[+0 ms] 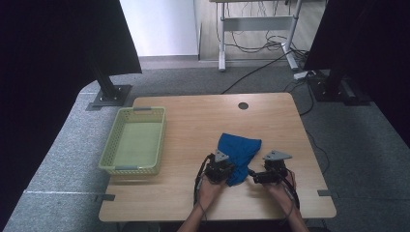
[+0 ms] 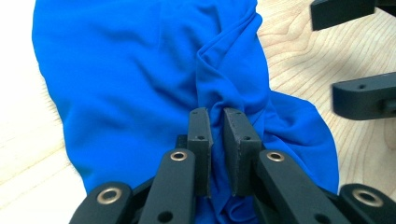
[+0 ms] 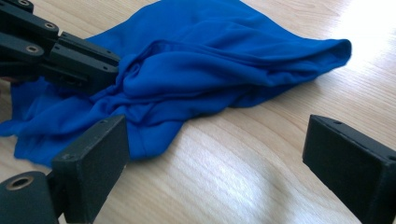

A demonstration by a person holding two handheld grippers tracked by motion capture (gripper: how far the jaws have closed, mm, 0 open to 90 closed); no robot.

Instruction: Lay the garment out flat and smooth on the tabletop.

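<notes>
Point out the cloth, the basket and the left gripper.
cloth (image 1: 241, 147): high view, middle of the blue fabric.
basket (image 1: 108, 149): high view, its left wall.
left gripper (image 2: 217, 116): left gripper view, between the fingertips pinching a fold.

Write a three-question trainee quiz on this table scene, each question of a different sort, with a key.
1. True or false: the left claw is pinched shut on a fold of the blue cloth.
2. Multiple choice: the right claw is A) shut on the cloth, B) open beside the cloth, C) inside the basket.
3. Fill in: the green basket stands on the wooden table, to the ____ of the cloth in the high view.

Key: 1 true; 2 B; 3 left.
</notes>
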